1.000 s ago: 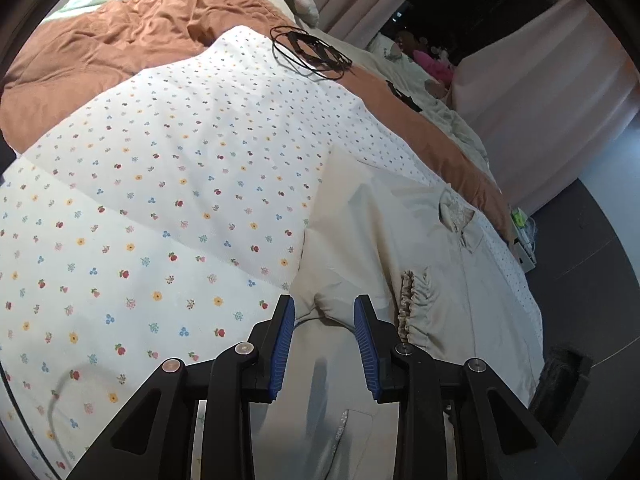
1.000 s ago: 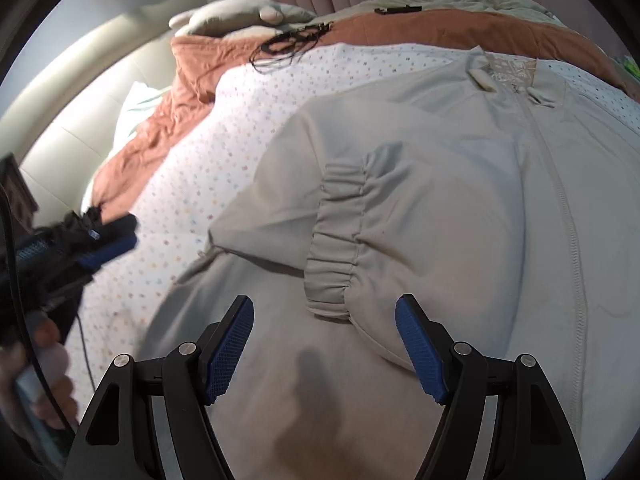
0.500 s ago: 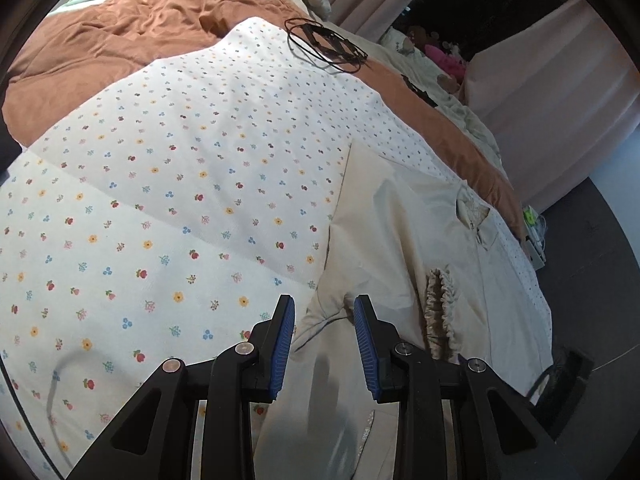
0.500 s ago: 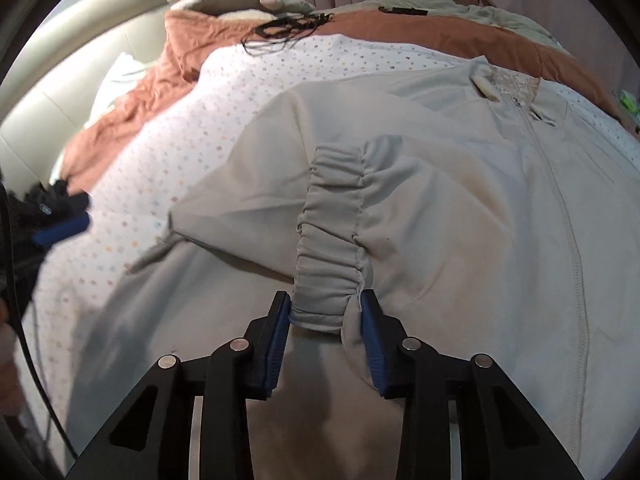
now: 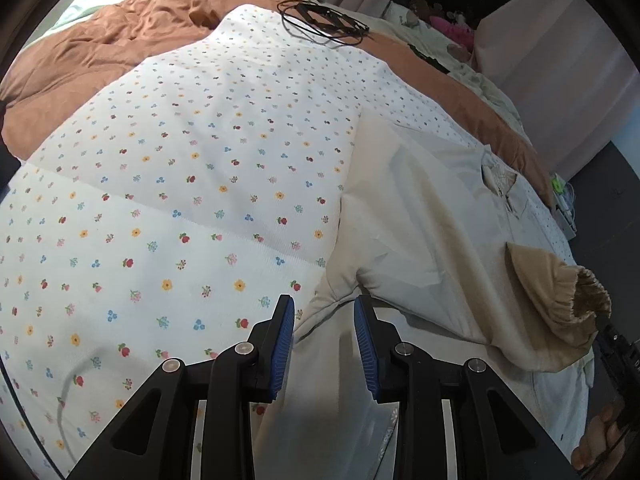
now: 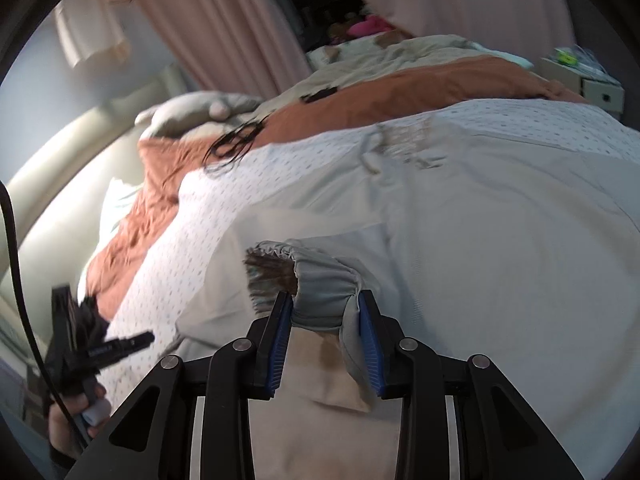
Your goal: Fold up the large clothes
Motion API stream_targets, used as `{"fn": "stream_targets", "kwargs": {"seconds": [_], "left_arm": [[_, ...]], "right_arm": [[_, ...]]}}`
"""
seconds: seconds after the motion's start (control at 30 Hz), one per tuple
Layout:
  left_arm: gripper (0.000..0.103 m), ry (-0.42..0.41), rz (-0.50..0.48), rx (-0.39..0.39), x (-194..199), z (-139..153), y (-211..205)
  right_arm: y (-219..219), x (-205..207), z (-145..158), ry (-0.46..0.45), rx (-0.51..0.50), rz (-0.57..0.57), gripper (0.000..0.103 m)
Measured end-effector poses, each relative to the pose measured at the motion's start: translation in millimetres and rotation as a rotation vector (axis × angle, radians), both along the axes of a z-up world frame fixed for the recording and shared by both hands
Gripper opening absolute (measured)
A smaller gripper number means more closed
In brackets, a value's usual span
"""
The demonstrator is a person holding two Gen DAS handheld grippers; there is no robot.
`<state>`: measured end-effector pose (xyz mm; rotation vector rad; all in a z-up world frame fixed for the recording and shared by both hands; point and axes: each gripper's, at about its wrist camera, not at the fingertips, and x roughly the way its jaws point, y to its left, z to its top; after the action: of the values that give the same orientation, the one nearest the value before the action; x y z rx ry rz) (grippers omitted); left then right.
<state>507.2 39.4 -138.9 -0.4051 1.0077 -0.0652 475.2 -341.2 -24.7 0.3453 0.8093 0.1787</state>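
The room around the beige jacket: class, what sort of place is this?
Most likely a bedroom: the jacket lies on a bed with a floral sheet and rust-coloured duvet, with pink curtains behind.

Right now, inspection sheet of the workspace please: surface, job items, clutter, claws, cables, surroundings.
Surface: bed with white flower-print sheet over rust-brown quilt.
Job's things: beige zip-front jacket spread flat, elastic-cuffed sleeve lifted.
Clutter: pink soft toy far behind.
Claws: left claw part-closed over the jacket's edge, grip unclear; right claw shut on the sleeve cuff.
Cables: coiled black cable on the sheet.
Surroundings: pink curtains.
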Motion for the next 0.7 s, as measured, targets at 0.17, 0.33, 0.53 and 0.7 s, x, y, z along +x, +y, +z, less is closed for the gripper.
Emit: {"fn": "stream_targets", "kwargs": {"seconds": [0.17,0.33,0.53,0.7], "left_arm": [[0.033,0.021,-0.031,0.056,3.8,-9.6,-14.5],[0.033,0.035,-0.053,0.114,5.8,-16.2,-25.2],[0.033,0.04,-0.052,0.161,8.6,-20.6,-28.7],[0.033,0.05,-0.035,0.222,11.5,-26.1,-29.6]], "right_arm": [[-54.9,-0.1,-9.8,0.034,0.07,-0.161,0.034],[-95.9,-0.2,-42.1,0.2,0.144,-0.358,0.053],[-103.2,-11.8,-51.1,0.224,0.205,-0.367,0.064],[-107.6,-8.8,-69.6,0.257,0.25,-0.367,0.064]]}}
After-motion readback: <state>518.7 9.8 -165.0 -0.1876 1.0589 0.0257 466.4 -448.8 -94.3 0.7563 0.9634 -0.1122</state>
